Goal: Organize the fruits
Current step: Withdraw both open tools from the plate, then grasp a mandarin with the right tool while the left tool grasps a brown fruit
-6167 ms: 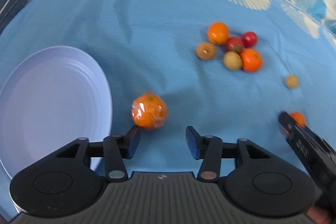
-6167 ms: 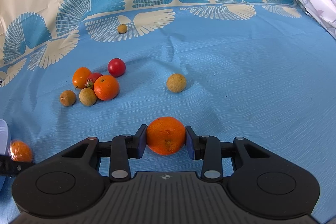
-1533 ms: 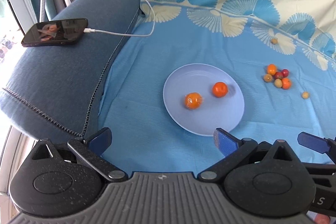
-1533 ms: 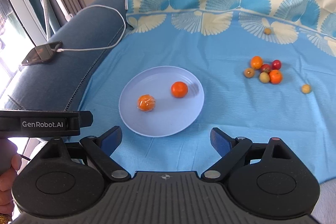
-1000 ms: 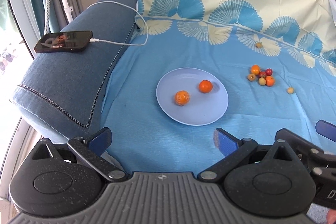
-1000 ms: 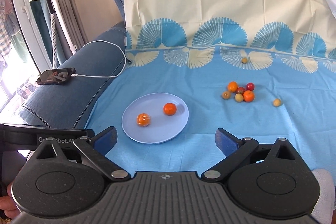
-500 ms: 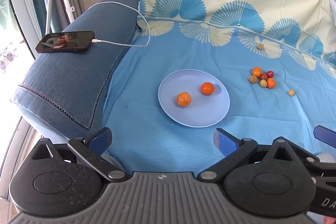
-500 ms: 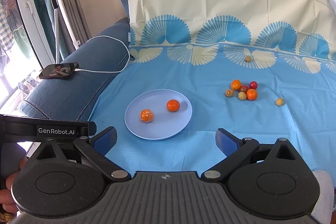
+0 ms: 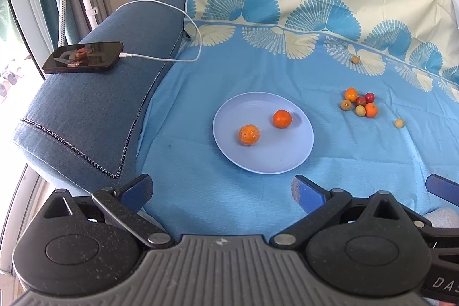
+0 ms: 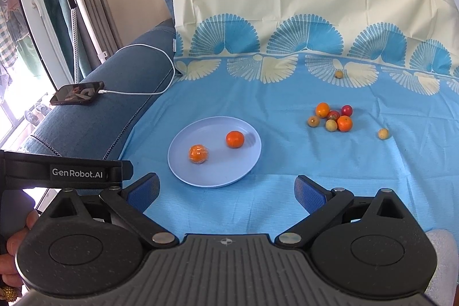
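While both jaws gape empty, two oranges sit on the plate [image 9: 298,159].
Left hand-held gripper [image 9: 222,189] and right hand-held gripper [image 10: 226,191] hang wide open, well back from it.

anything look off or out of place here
Nothing is spilled or damaged. Only two oranges sit on the plate; a cluster of small fruits and two stray longans lie on the cloth. One plated orange looks plastic-wrapped. Both claws, left and right, are open and empty.

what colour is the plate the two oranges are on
Pale lavender-blue, plain, no pattern. The plate shows best in the right wrist view.
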A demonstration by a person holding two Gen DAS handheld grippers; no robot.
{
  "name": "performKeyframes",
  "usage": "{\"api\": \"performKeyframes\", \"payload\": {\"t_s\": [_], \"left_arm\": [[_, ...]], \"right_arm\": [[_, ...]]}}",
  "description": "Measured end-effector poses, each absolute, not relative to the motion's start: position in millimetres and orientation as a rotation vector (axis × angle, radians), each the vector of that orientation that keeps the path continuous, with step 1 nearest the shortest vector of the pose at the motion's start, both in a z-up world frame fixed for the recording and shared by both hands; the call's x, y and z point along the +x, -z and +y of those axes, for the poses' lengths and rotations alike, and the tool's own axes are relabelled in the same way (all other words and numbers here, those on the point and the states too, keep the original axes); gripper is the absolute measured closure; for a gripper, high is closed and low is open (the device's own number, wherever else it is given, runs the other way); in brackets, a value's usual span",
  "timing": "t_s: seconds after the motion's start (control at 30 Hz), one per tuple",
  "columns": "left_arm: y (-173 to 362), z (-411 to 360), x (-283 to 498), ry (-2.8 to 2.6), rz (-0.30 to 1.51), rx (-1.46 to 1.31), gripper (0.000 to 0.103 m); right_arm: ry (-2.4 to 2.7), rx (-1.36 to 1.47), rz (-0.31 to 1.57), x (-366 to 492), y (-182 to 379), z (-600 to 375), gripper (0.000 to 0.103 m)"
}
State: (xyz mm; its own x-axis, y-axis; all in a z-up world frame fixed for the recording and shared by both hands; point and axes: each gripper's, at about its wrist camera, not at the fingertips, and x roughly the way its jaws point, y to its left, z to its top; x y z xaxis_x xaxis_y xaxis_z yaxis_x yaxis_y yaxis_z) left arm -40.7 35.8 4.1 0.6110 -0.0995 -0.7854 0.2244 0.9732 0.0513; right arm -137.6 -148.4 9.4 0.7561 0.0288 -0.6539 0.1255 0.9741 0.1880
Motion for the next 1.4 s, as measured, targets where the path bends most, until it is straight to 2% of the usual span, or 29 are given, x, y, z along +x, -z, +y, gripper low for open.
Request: {"api": "performKeyframes", "payload": {"t_s": [0.43, 0.73, 1.1, 1.4], "left_arm": [[3, 30, -17, 0.172, 0.928, 0.149, 0.000], [13, -1, 9, 0.192, 0.946, 0.178, 0.000], [37, -86, 57, 0.261, 0.978, 0.205, 0.000], [85, -185, 119, 0.353, 0.997, 0.261, 0.000]], "right_arm": [[0.082, 0.234, 0.720, -123, 1, -159, 0.003], [0.149, 0.266, 0.723, -114, 14, -183, 0.003], [0.353, 0.246, 0.667, -102, 41, -254, 0.003], [0.471, 0.199, 0.645, -68, 92, -339, 0.003]]}}
